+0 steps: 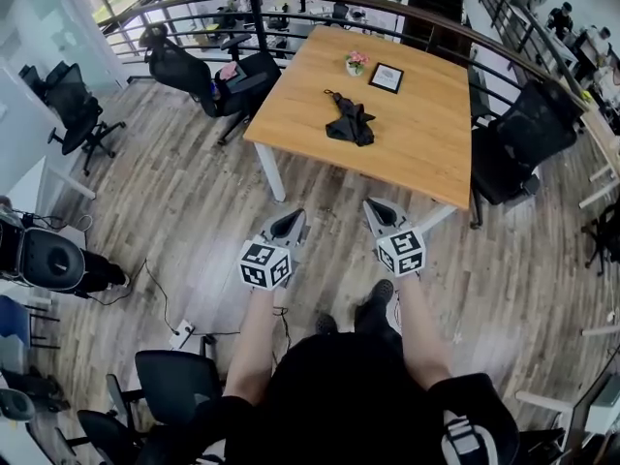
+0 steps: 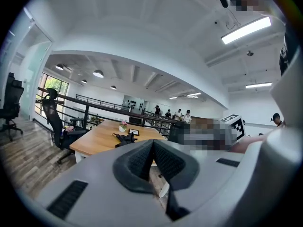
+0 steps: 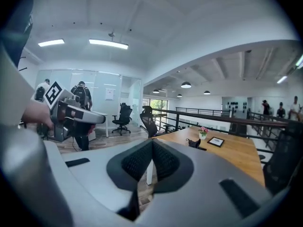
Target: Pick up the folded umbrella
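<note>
I see both tools closed and empty: left gripper [image 1: 287,225] and right gripper [image 1: 379,212] held short of the wooden table [image 1: 426,143]. Folded umbrella [image 1: 351,122] lies mid-table, near the flower pot [image 1: 356,63] and picture frame [image 1: 387,77].

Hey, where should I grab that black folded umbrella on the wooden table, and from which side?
The umbrella lies flat on the table, lengthwise roughly away from you, loose fabric flaring at its near end. Probably grip across the narrower far half, jaws coming down from above, approaching from the near edge.
</note>
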